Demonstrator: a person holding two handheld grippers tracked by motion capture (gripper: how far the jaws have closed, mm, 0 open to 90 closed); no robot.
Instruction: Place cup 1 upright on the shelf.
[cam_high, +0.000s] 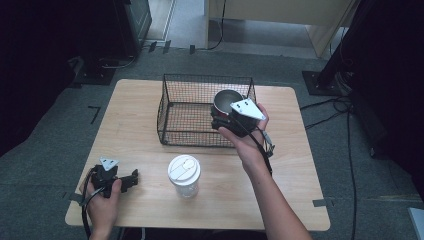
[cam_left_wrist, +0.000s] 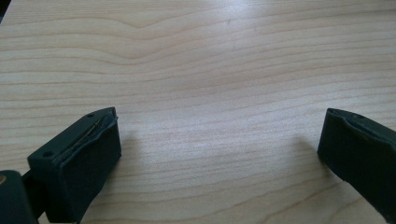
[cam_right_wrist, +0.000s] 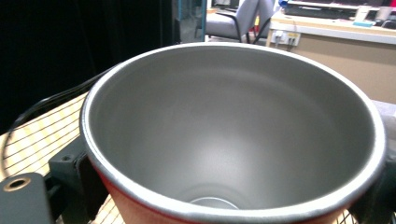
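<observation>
A red metal cup (cam_high: 226, 100) with a grey steel inside hangs over the right end of the black wire basket (cam_high: 186, 111), held in my right gripper (cam_high: 223, 116). In the right gripper view the cup (cam_right_wrist: 233, 130) is empty, and a black jaw presses its red wall on each side. My left gripper (cam_high: 131, 179) rests low at the table's front left corner. Its two jaws stand wide apart over bare wood, and the left gripper (cam_left_wrist: 219, 154) holds nothing. A clear tumbler with a white lid (cam_high: 184, 175) stands upright near the table's front middle.
The wooden table (cam_high: 135, 125) stands on grey carpet. The basket sits at its middle back. Black cables and stand feet (cam_high: 320, 82) lie on the floor to the right, and a dark cabinet (cam_high: 125, 25) is at the back left.
</observation>
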